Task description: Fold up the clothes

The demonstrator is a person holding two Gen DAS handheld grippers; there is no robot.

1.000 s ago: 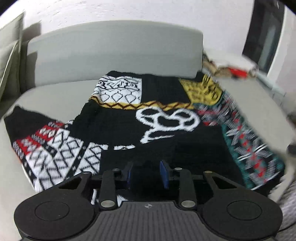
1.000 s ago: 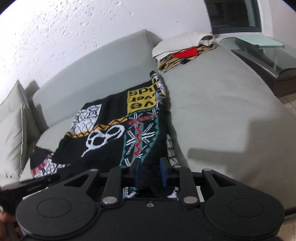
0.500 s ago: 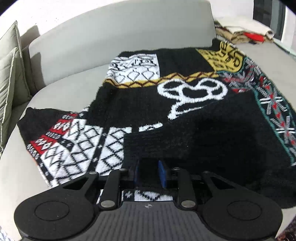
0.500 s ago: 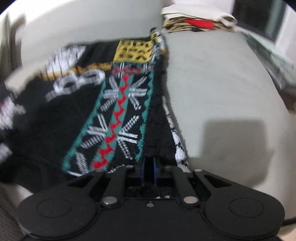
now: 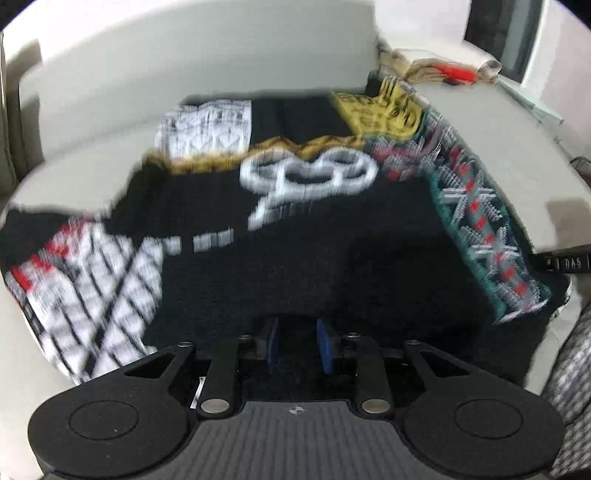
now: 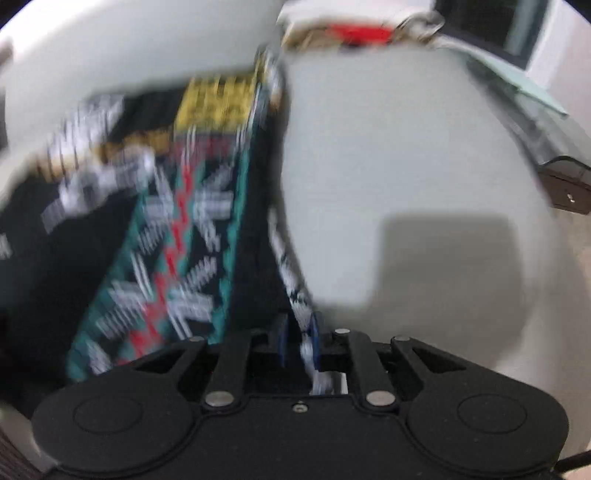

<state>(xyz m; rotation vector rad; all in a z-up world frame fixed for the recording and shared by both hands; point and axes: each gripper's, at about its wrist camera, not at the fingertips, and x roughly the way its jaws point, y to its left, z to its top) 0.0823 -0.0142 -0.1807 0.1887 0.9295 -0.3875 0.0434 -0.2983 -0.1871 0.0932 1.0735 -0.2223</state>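
A black knitted sweater with white, yellow, red and teal patterns lies spread on the grey sofa seat. Both views are blurred by motion. My left gripper holds the black near hem between its blue pads, and its jaws are opening slightly with the fabric still between them. In the right wrist view the sweater runs away to the left. My right gripper pinches its black-and-white right edge, which passes between the narrow pads. Those jaws are also opening a little.
A pile of folded clothes sits at the far right of the sofa, also seen as the pile. The sofa backrest rises behind the sweater. A glass-topped table stands to the right. Bare seat lies right of the sweater.
My right gripper has sunk toward the seat and rolled, still carrying the sweater's right edge. The left gripper has come down a little with the hem. Both views have turned blurry.
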